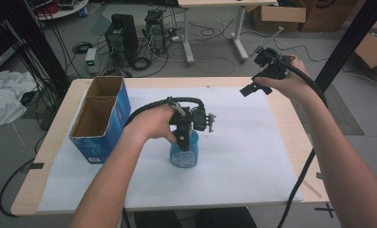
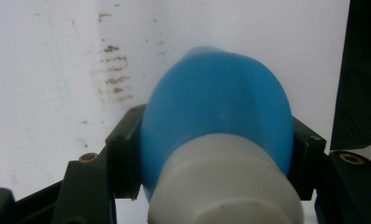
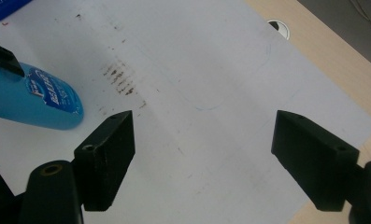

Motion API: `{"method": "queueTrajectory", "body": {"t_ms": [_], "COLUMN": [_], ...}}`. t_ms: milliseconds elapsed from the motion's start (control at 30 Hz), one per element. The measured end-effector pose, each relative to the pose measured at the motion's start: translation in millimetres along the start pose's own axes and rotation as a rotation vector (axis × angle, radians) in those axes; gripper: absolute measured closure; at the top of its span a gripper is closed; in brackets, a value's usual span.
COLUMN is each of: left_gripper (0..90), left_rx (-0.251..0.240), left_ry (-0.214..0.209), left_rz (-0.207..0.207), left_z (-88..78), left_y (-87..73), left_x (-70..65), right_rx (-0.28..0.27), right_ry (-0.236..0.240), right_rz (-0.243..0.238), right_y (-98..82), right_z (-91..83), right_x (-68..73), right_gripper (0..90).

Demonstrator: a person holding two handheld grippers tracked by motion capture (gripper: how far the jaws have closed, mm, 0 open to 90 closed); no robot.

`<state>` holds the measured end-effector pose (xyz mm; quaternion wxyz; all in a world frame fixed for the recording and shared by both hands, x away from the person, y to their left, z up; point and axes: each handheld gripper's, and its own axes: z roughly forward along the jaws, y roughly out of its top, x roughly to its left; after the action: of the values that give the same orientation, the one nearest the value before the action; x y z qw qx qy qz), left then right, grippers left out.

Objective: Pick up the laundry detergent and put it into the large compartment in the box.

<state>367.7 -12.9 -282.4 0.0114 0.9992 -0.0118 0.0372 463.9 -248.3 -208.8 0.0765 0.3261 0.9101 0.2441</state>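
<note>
A blue bottle (image 1: 183,156) with a printed label stands upright on the white sheet (image 1: 238,156) near the table's middle. My left gripper (image 1: 183,137) comes down over its top and is shut on it. In the left gripper view the two black pads (image 2: 123,149) press on both sides of the blue bottle (image 2: 216,102) just below its white cap (image 2: 225,186). My right gripper (image 1: 255,71) is held in the air over the table's far right side, open and empty. In the right gripper view its gripper (image 3: 202,154) frames bare sheet, with the bottle (image 3: 33,100) off to the left.
An open blue cardboard box (image 1: 100,118) with two compartments stands at the table's left. Brown smudges (image 3: 120,79) mark the sheet beside the bottle. The wooden table (image 1: 290,118) shows bare along the sheet's right side, with a cable hole (image 3: 279,25). Computers, cables and boxes lie beyond the table.
</note>
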Motion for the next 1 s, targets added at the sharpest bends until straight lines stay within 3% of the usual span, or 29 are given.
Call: {"method": "queueTrajectory", "body": {"t_ms": [267, 600, 833, 1000], "left_gripper": [37.8, 37.8, 37.8, 37.8], "left_rx": [-0.012, 0.028, 0.011, 0.005], "left_ry": [-0.002, -0.022, -0.018, -0.031], "left_rz": [-0.063, -0.123, -0.171, -0.240], "left_z": [-20.9, -64.8, -98.5, -119.4], "left_y": [2.6, 5.4, 1.7, -2.3], "left_x": [1.2, 2.7, 6.0, 10.2], "right_rx": [0.001, 0.009, 0.012, 0.014], "right_ry": [0.003, 0.006, 0.007, 0.005], "right_rz": [0.003, 0.001, 0.001, 0.003], "right_y": [-0.8, -1.0, -0.4, -0.3], "right_z": [0.3, 3.6, 5.5, 4.3], "right_x": [0.5, 2.0, 2.2, 2.5], "right_gripper": [21.5, 21.5, 21.8, 22.2]}}
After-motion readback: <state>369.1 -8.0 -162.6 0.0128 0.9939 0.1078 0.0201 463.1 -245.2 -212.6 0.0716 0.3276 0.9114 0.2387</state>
